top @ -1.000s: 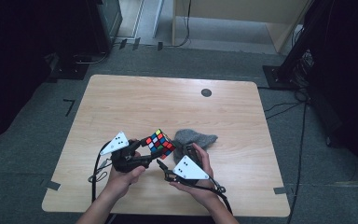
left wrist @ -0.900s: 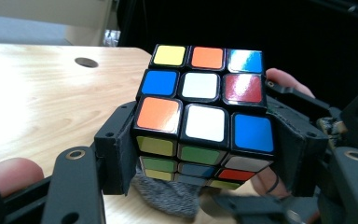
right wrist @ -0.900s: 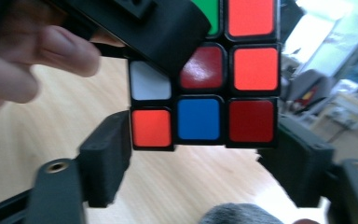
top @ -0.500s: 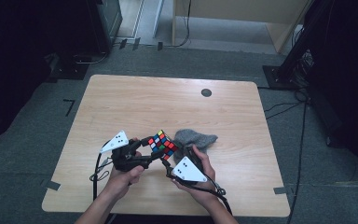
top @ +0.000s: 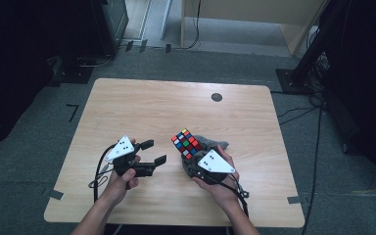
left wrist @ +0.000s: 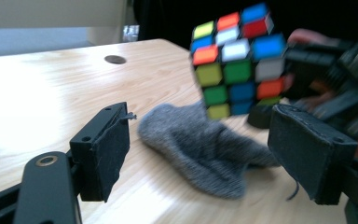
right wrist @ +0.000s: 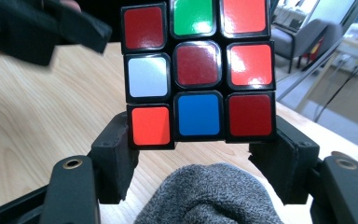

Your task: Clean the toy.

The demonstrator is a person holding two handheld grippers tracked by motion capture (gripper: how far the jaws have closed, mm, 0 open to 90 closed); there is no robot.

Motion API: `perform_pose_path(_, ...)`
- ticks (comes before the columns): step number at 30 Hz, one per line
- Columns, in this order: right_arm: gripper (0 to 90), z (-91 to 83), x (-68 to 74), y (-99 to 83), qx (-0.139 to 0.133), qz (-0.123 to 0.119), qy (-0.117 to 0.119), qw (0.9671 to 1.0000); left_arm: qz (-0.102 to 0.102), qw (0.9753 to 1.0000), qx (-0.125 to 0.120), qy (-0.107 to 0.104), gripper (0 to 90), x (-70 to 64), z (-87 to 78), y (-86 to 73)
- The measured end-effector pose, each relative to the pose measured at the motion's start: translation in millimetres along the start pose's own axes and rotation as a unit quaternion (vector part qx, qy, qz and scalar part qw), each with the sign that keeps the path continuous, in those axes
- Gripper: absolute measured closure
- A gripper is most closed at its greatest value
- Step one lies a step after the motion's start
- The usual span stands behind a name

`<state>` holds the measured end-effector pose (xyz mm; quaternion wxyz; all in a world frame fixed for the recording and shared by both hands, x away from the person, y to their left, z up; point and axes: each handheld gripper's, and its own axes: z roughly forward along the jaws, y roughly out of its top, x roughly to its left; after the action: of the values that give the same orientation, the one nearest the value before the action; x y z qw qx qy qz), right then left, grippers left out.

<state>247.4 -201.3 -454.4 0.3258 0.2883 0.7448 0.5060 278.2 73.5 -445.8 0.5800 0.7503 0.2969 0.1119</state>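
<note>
Rubik's cube (top: 188, 143) off counter (top: 176, 105), pinched low between right gripper (right wrist: 198, 161) fingers, right above grey sock (left wrist: 205, 147), maybe touching it. Left gripper (top: 152, 152) nearby, fingers spread, holding nothing.

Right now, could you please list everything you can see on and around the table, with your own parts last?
Puzzle cube: one, multicoloured stickers on black, held off the table between the right gripper's jaws.
Cloth: one, grey knit, crumpled on the table under the cube.
Table: one, light wood, with a dark round grommet near its far edge.
Tape marks: grey, on the carpet beside the table's corners.
Left gripper: one, black with a grey plate, jaws open and empty, left of the cube.
Right gripper: one, black with a grey plate, jaws shut on the cube's lower edge.
Hands: two, one gripping each gripper, coming in from the near edge.
</note>
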Motion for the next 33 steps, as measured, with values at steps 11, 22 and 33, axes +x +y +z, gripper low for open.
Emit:
perform_pose_path(11,34.5,-6.7,-7.6,8.3,-0.006,0.074,0.05,0.996,0.088,0.9935,0.02,0.07,32.2,-15.4,19.9,-9.8)
perform_pose_path(22,34.4,-5.7,-7.4,12.4,0.025,0.162,0.124,0.9786,0.128,0.9913,0.025,0.017,15.3,-12.9,16.7,-18.3)
perform_pose_path(33,34.4,0.8,3.4,14.4,0.061,0.184,0.17,0.9662,0.214,0.9764,0.01,0.031,14.1,-25.4,17.1,-24.2)
